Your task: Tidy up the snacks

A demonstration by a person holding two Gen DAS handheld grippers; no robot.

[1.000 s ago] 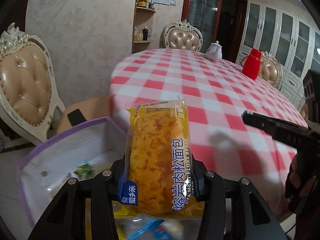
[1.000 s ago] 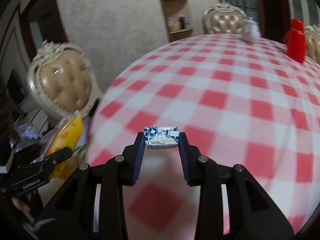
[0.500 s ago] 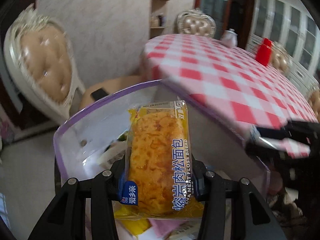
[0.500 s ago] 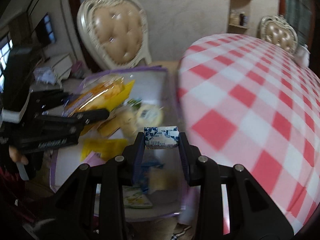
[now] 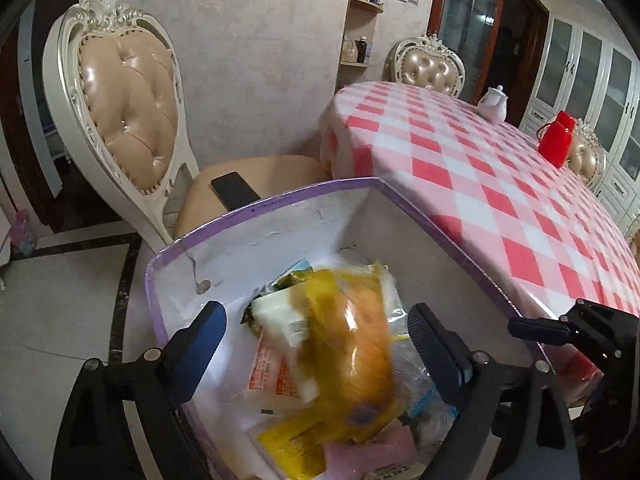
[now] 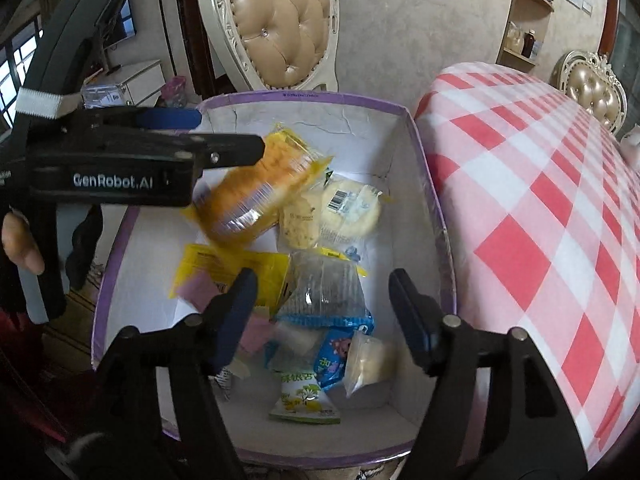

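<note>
Checked tablecloth (image 5: pixel 500 184), right of frame; tufted chair (image 5: pixel 128 96), upper left. Purple-rimmed box (image 6: pixel 436 216), centre, holding mixed snack packets. Meat floss bread (image 5: pixel 352 344), orange, motion-blurred, loose above the box; earlier clamped. Left gripper (image 5: pixel 316 332) and right gripper (image 6: pixel 320 292): jaws just opened, both released; the right's small blue-white packet gone.

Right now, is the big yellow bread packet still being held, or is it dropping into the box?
Dropping. The bread packet is blurred above the snacks in the box, and the left tool, just opened, stands wide apart from it.
</note>
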